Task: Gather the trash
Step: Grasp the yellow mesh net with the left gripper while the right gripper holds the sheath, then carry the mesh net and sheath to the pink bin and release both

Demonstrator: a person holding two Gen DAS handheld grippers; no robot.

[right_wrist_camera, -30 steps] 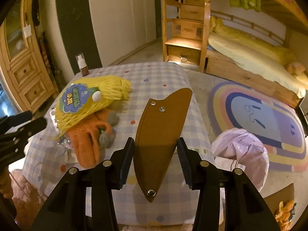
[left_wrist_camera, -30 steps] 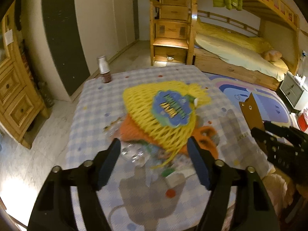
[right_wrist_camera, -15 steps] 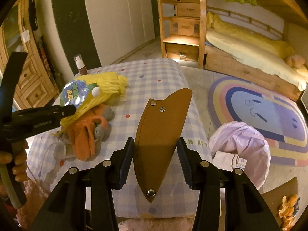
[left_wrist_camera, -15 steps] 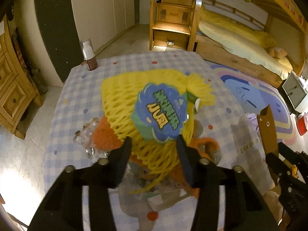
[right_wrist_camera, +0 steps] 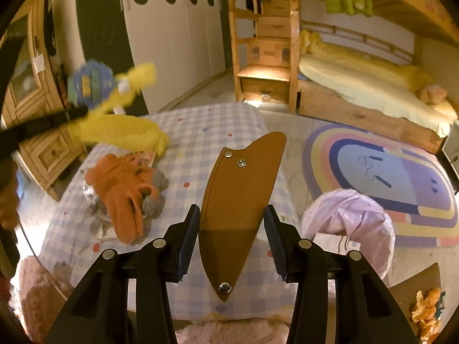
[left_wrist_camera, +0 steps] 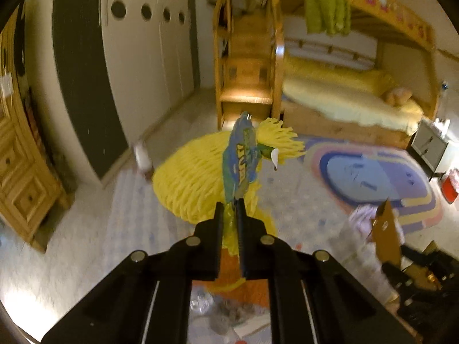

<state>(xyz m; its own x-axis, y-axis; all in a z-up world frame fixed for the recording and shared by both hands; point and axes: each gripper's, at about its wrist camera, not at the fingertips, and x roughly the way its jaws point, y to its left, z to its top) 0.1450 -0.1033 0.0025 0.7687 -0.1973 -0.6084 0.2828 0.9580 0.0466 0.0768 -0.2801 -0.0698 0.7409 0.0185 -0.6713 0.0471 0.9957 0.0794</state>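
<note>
A yellow net bag (left_wrist_camera: 195, 177) with a blue label (left_wrist_camera: 241, 157) hangs lifted above the checked table (right_wrist_camera: 218, 132). My left gripper (left_wrist_camera: 229, 206) has its jaws closing, pinched on the bag's lower edge at the label. In the right wrist view the bag (right_wrist_camera: 123, 129) swings at the upper left off that gripper's finger (right_wrist_camera: 43, 126). My right gripper (right_wrist_camera: 231, 210) is shut on a brown leather sheath (right_wrist_camera: 241, 189), held over the table's near edge.
An orange glove (right_wrist_camera: 123, 189) and clear plastic wrapping (right_wrist_camera: 89, 197) lie on the table's left side. A pink trash bag (right_wrist_camera: 347, 220) stands on the floor to the right, beside a rug (right_wrist_camera: 387, 172). Orange peels (right_wrist_camera: 427, 306) lie at the lower right. A wooden bunk bed (right_wrist_camera: 358, 86) fills the back.
The left gripper dropped over the yellow net bag, closed on it at the label and lifted it off the table. The right gripper kept its hold on the sheath.
</note>
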